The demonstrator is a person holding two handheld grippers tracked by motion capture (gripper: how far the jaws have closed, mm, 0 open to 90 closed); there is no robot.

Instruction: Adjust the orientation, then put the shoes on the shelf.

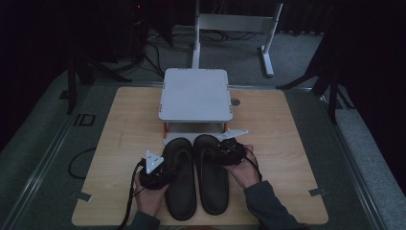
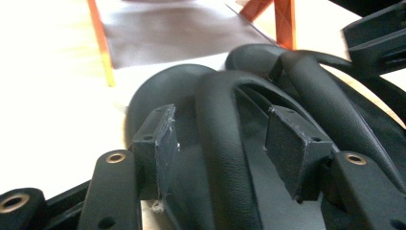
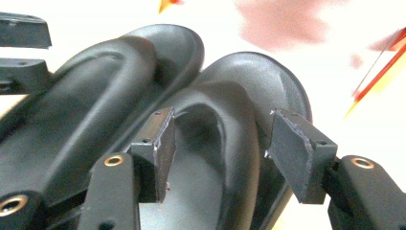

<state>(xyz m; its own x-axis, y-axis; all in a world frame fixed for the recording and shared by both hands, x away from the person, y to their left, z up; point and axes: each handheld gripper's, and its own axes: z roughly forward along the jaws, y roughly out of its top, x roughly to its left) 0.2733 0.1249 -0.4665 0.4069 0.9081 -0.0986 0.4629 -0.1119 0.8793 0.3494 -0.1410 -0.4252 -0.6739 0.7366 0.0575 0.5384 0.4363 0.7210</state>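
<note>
Two black slide sandals lie side by side on the wooden table point(image 1: 129, 124), toes toward a white stand. My left gripper point(image 1: 167, 170) reaches in from the left over the left slide point(image 1: 181, 196). In the left gripper view its jaws point(image 2: 222, 143) straddle that slide's strap point(image 2: 215, 110), with the pads point(image 2: 155, 148) clear of it. My right gripper point(image 1: 219, 154) comes in from the right at the right slide point(image 1: 213, 189). Its jaws point(image 3: 230, 143) stand wide on either side of that slide's strap edge point(image 3: 239, 120), and the pads point(image 3: 297, 153) do not press on it.
A low white stand point(image 1: 195, 93) with orange legs point(image 2: 285, 21) sits just beyond the toes of the slides. A white metal frame point(image 1: 234, 24) stands on the floor behind the table. Cables point(image 1: 79, 163) lie on the floor at the left.
</note>
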